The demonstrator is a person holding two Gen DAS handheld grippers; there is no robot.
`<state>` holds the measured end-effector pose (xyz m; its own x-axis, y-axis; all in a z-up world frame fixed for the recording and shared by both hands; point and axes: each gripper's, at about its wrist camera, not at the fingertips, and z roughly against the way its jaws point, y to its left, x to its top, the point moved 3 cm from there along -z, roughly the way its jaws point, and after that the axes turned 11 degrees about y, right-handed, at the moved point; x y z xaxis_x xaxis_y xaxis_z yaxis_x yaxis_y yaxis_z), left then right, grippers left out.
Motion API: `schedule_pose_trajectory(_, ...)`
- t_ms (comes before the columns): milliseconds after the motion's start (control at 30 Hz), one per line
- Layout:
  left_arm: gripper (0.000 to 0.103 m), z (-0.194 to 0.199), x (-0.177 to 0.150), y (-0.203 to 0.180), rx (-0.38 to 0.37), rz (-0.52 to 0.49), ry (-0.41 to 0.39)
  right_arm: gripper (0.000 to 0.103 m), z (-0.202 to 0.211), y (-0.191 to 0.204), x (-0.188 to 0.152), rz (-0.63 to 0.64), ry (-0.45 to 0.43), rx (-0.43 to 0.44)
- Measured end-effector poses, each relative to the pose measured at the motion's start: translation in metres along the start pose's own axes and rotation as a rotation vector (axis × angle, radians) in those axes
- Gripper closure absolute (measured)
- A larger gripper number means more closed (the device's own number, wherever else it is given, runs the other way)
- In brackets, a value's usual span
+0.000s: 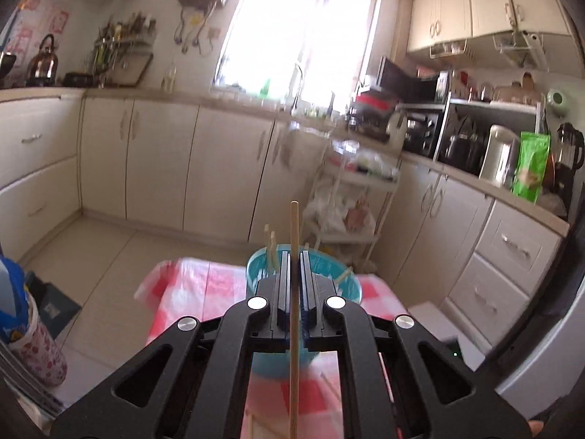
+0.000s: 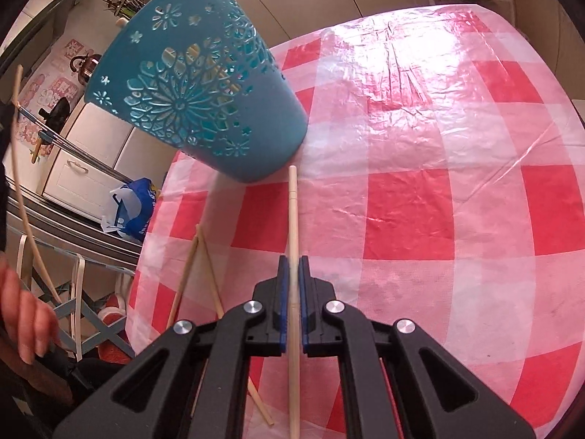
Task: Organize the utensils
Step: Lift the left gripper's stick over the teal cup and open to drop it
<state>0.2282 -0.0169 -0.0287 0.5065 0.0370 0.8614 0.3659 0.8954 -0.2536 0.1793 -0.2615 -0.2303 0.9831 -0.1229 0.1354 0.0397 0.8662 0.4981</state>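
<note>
A chopstick [image 1: 294, 241] stands upright, clenched in the left tool [image 1: 294, 256], just above the blue holder [image 1: 347, 289], which already contains several sticks [image 1: 270, 252]. The right tool [image 2: 293, 261] grips another chopstick [image 2: 293, 212] lying along the checked cloth [image 2: 438, 183] of the worktop, its tip near the holder's base. Two crossed sticks [image 2: 203, 256] lie just to its left.

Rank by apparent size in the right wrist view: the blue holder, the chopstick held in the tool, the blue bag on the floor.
1. Blue holder, clearly largest.
2. Held chopstick: long but thin, and enlarged by nearness to the camera.
3. Blue bag, smallest, though it lies farther away.
</note>
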Motion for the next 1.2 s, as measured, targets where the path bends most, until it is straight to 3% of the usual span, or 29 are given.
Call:
schedule_pose_trajectory(67, 0.099, 0.005, 0.020, -0.006, 0.001, 0.033, -0.101, 0.097, 0.000, 0.000, -0.003, -0.004, -0.001, 0.005)
schedule_pose_trajectory(233, 0.099, 0.002, 0.063, -0.010, -0.011, 0.111, -0.268, 0.097, 0.001, -0.008, -0.007, -0.038, -0.006, 0.035)
schedule_pose_trajectory(367, 0.099, -0.017, 0.081, -0.011, 0.014, 0.154, -0.322, 0.097, 0.003, -0.011, -0.008, -0.047, -0.013, 0.042)
schedule_pose_trajectory(567, 0.099, -0.064, 0.080, -0.005, 0.096, 0.149, -0.305, 0.097, 0.004, -0.020, -0.009, -0.068, -0.019, 0.047)
schedule_pose_trajectory(800, 0.099, -0.102, 0.058, -0.003, 0.129, 0.106, -0.193, 0.097, 0.007, -0.021, -0.008, -0.080, -0.030, 0.056)
schedule_pose_trajectory(1200, 0.097, -0.099, 0.034, 0.000, 0.156, 0.067, -0.078, 0.097, 0.024, -0.021, -0.007, -0.099, -0.086, 0.073)
